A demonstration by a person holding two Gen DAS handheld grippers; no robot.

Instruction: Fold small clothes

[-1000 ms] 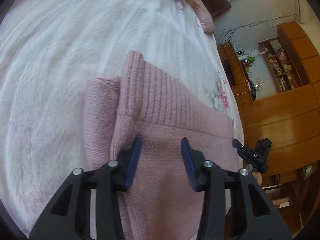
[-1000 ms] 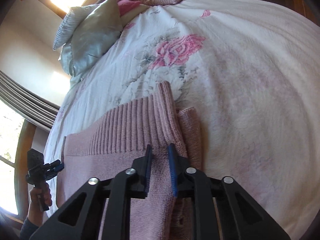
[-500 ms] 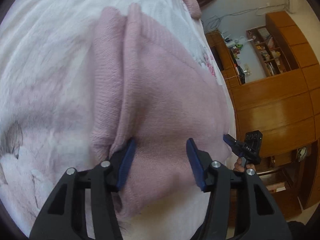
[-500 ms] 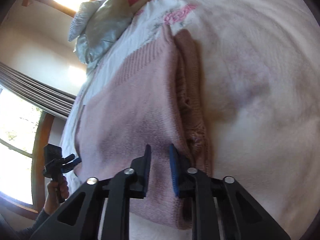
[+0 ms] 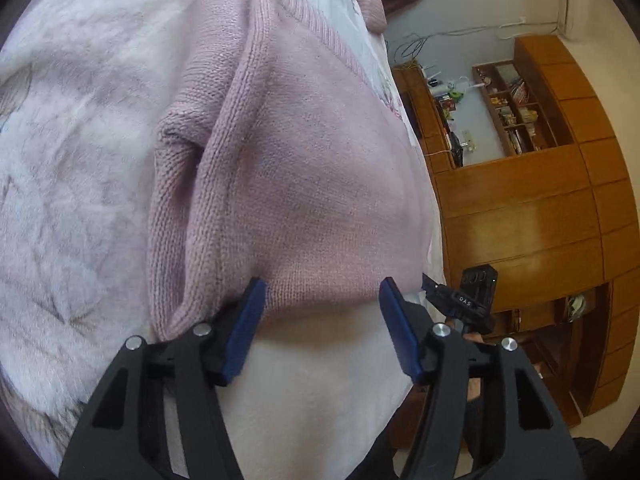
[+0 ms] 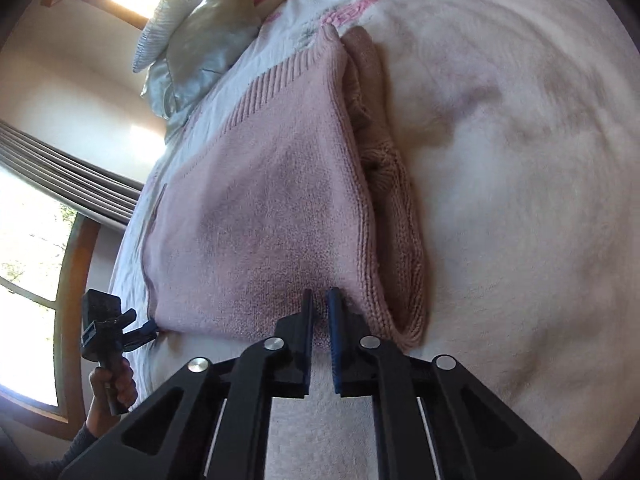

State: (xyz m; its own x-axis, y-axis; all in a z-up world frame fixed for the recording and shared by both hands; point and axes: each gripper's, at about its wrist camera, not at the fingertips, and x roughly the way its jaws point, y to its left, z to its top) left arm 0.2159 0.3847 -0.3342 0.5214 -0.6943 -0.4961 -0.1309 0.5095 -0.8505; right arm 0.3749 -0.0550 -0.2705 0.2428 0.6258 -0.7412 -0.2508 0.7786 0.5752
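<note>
Pink sweater (image 5: pixel 304 184) flat on white bedspread (image 5: pixel 80 168), partly folded, sleeve tucked under along one side; long axis away from both grippers, ribbed hem (image 6: pixel 276 80) at far end toward pillows (image 6: pixel 200 36). Near edge just ahead of both sets of fingertips, across the line of reach. Left gripper (image 5: pixel 320 332) wide open, empty, tips at the near edge, one pad against the knit by the fold. Right gripper (image 6: pixel 320 340) nearly closed, narrow slit between pads, near edge at its tips; whether knit is pinched, not discernible. Both about equally near, left at its own corner, right at the corner beside the tucked sleeve. Likely next: near edge carried forward to the hem.

Compared with one second ago: both grippers drawn back from over the body of the sweater to its near edge; bare bedspread now below the tips; left opening wider, right gap unchanged.
</note>
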